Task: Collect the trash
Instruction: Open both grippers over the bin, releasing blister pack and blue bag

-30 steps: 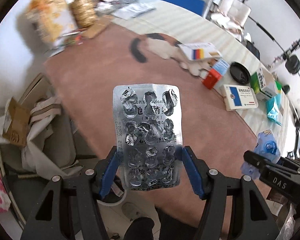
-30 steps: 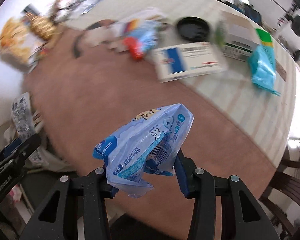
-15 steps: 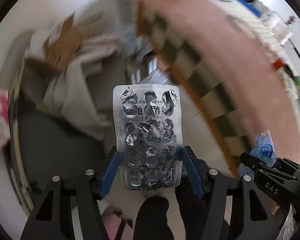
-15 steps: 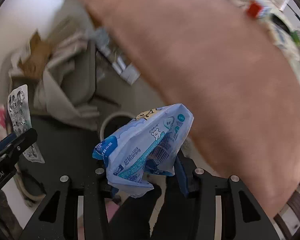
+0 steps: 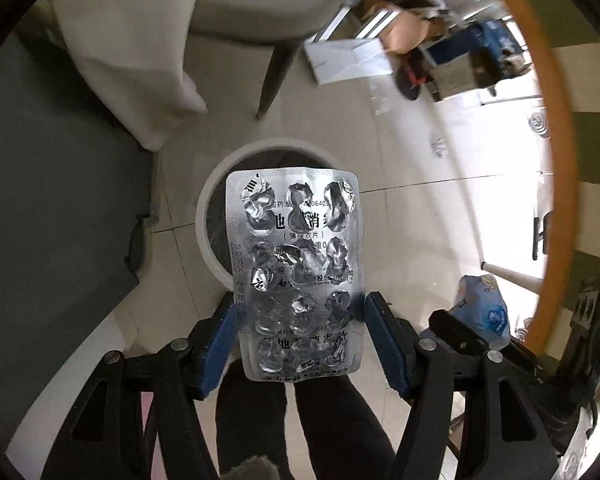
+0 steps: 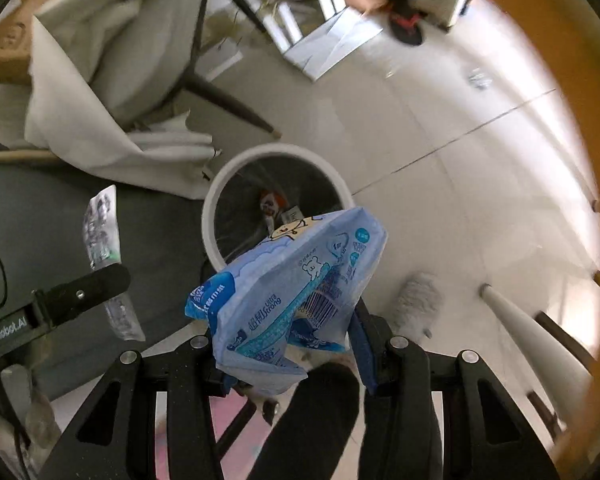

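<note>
I hold two pieces of trash over the floor: my left gripper (image 5: 300, 336) is clamped on the side edges of an empty pill sheet (image 5: 296, 272), its long axis running straight out ahead between the fingers, while my right gripper (image 6: 288, 344) is clamped on a crumpled blue wrapper (image 6: 288, 296). Past both, directly ahead and below, the round white-rimmed bin (image 6: 220, 192) stands on the tiled floor (image 6: 440, 184) with scraps already inside. Both loads overlap its mouth, neither plainly nearer. Beyond stand a chair leg (image 6: 236, 104) and the table edge (image 5: 556, 160).
</note>
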Demonstrator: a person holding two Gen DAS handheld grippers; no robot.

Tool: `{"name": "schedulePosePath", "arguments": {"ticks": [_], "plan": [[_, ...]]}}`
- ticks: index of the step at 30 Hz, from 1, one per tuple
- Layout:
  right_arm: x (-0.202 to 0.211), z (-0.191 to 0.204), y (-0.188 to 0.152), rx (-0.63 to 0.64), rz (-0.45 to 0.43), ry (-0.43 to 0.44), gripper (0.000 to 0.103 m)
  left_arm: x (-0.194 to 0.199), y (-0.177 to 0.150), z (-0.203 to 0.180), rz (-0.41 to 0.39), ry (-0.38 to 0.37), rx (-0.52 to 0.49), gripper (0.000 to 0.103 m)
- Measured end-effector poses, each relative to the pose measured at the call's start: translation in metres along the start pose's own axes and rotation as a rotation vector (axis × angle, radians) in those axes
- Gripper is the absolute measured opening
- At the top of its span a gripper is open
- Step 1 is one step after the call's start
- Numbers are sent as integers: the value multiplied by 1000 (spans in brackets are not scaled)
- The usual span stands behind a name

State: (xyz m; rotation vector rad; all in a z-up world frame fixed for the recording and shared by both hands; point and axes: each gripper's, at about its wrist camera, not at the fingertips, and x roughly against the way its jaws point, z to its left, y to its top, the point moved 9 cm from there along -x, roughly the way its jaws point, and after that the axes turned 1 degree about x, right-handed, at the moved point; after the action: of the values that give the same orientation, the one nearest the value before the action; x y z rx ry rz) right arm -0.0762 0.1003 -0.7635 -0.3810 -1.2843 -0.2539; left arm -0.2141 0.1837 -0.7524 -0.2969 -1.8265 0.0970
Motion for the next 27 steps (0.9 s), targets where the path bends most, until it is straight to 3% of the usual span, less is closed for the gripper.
{"name": "schedulePosePath", "arguments": {"ticks": [1, 4, 5, 8, 12, 16, 18, 22, 27], "plan": [[-20, -1, 3, 15, 12, 10, 52, -9, 4, 2, 8, 2, 3, 66], [-69, -2, 8, 28, 53, 65, 69, -38, 17, 16, 13, 23, 17, 95], [-82, -3, 9, 30, 66, 86, 80, -44, 20, 21, 13, 28, 23, 97], [-107, -7, 11, 45, 77, 103, 97, -53, 25, 39, -5, 47, 45, 98], [-119, -17, 13, 49, 64, 39, 100, -52, 21, 62, -54, 127, 34, 98], [-107, -21, 11, 89, 43, -68, 100, -40, 15, 78, -126, 265, -11, 98], [-100, -20, 12, 104, 34, -107, 100, -33, 11, 79, -134, 297, -23, 98], [-76, -16, 14, 124, 4, -189, 100, -17, 2, 76, -141, 310, -27, 98], [-34, -6, 12, 121, -23, -213, 100, 16, -14, 66, -154, 310, -28, 98]]}}
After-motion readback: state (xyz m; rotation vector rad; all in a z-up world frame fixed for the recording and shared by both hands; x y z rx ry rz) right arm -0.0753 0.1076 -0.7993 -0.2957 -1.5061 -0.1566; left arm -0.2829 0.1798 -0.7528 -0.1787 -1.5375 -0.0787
